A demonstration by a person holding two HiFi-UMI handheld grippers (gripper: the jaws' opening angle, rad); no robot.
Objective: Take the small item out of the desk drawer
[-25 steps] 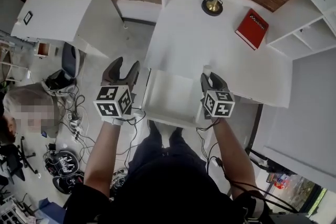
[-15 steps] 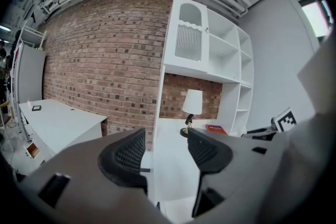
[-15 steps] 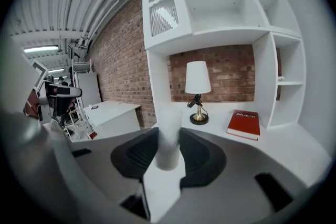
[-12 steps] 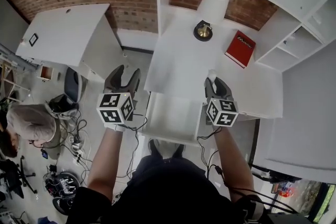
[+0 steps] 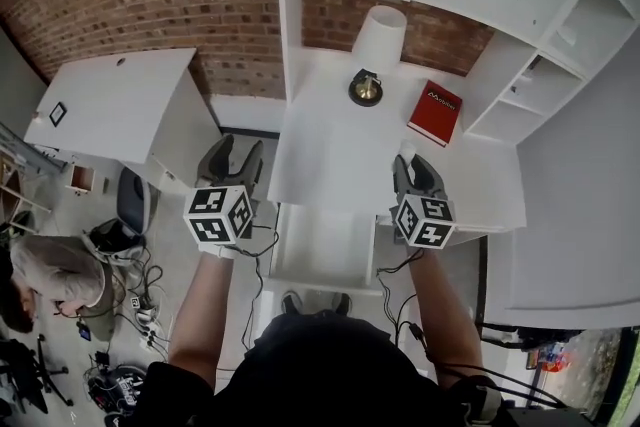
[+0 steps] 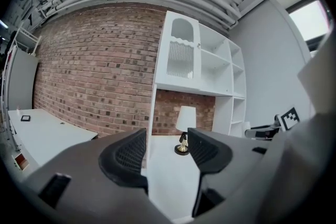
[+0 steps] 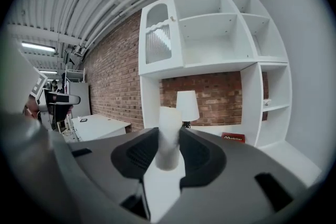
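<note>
– checking the right gripper (image 7: 168,150) first: what is between the pads?
– a small white cylinder (image 7: 169,131), pinched at its lower part by both pads. its long axis is upright, and the top end pokes past the fingertips toward the top of the frame.
– where does it sit in the head view?
– right of centre, over the front right part of the desk top (image 5: 335,150), up and to the right of the open drawer (image 5: 322,245). it is clear of the drawer, so extraction is judged done.
– left gripper (image 6: 167,147)?
– jaws spread, nothing between them. only the lamp (image 6: 184,119) shows through the gap, far off. in the head view this gripper hangs left of centre, off the desk's left edge, well apart from the item. the right hand is plainly the nearer.
– containers?
– the drawer is pulled out at lower centre. its interior looks bare white, though the near corners are hard to read from above. a red book (image 5: 436,113) lies on the desk beyond the right gripper.
– next move?
– judged: set the item on the desk just beneath it, keeping it upright.
</note>
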